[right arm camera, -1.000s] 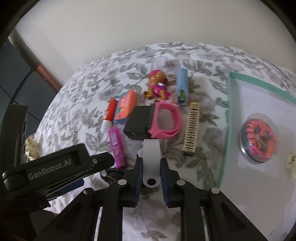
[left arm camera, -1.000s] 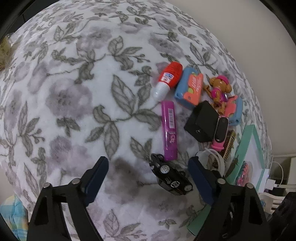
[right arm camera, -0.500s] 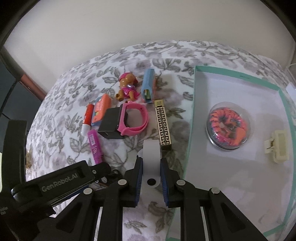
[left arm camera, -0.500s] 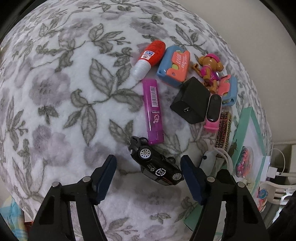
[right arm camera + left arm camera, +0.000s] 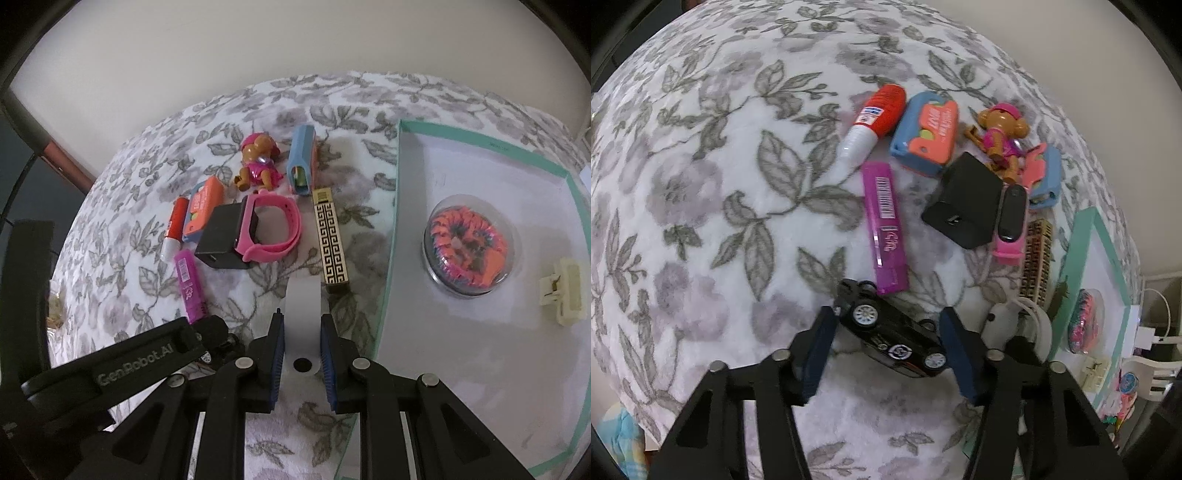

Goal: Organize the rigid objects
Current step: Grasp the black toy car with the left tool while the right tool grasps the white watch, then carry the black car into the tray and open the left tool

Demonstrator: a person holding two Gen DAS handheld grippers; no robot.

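While the right gripper (image 5: 302, 350) clamps a white plastic cylinder (image 5: 302, 314), the left gripper (image 5: 886, 325) is closing around a black toy car (image 5: 892, 334), pickup step; next likely lift towards the teal-rimmed tray (image 5: 391, 258).

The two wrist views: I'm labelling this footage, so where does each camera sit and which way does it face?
Left wrist: on the left gripper, looking steeply down at the floral cloth; its jaws are closing around the black toy car.
Right wrist: on the right gripper, looking steeply down toward the teal-rimmed tray; it holds a white piece, and the left gripper's black body shows lower left.
Shared: the purple tube, black cube and pink watch.
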